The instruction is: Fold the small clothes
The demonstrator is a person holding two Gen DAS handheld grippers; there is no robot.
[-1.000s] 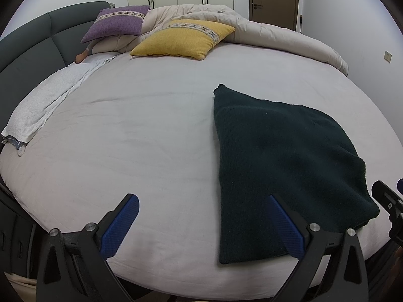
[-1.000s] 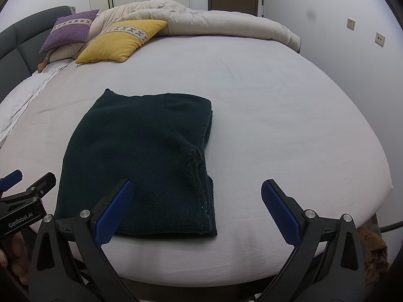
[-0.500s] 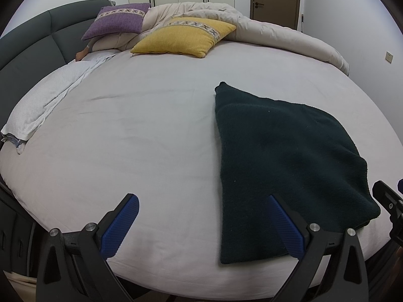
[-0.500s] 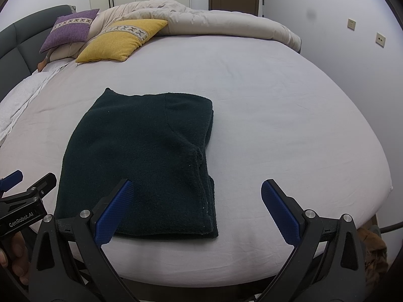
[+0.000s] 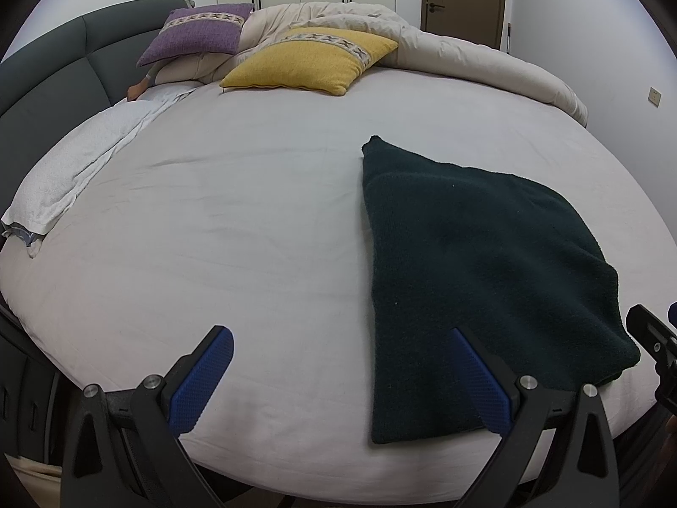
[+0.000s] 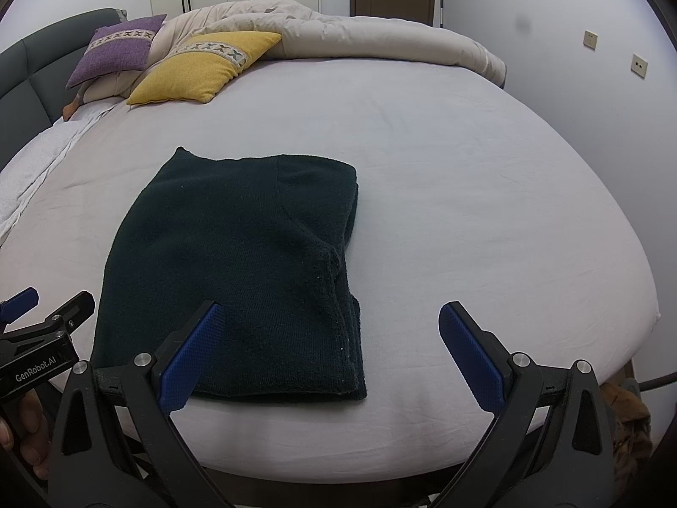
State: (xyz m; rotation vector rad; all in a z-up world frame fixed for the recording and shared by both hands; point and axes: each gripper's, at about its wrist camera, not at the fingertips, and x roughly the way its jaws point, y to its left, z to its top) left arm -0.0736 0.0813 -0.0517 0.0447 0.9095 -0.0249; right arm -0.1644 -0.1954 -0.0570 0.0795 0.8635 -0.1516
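Note:
A dark green knitted garment (image 5: 478, 271) (image 6: 237, 271) lies folded flat into a rectangle on the pale bed sheet (image 5: 237, 228) (image 6: 465, 194), near the bed's front edge. My left gripper (image 5: 342, 374) hovers open at the front edge, its right finger over the garment's near left corner and nothing between its blue pads. My right gripper (image 6: 328, 349) is open too, above the garment's near right corner, holding nothing. The left gripper's tip (image 6: 50, 317) shows at the left of the right wrist view, with a hand below it.
A yellow cushion (image 5: 309, 61) (image 6: 203, 65) and a purple cushion (image 5: 196, 34) (image 6: 116, 48) lie at the far side with a bunched beige duvet (image 5: 444, 55) (image 6: 372, 38). A grey padded headboard (image 5: 55, 63) stands left. A white towel (image 5: 72, 169) lies along the left edge.
Both grippers have stayed open and nearly still. The left wrist view has tilted down slightly, so the cushions sit a little lower in it. The garment has not moved.

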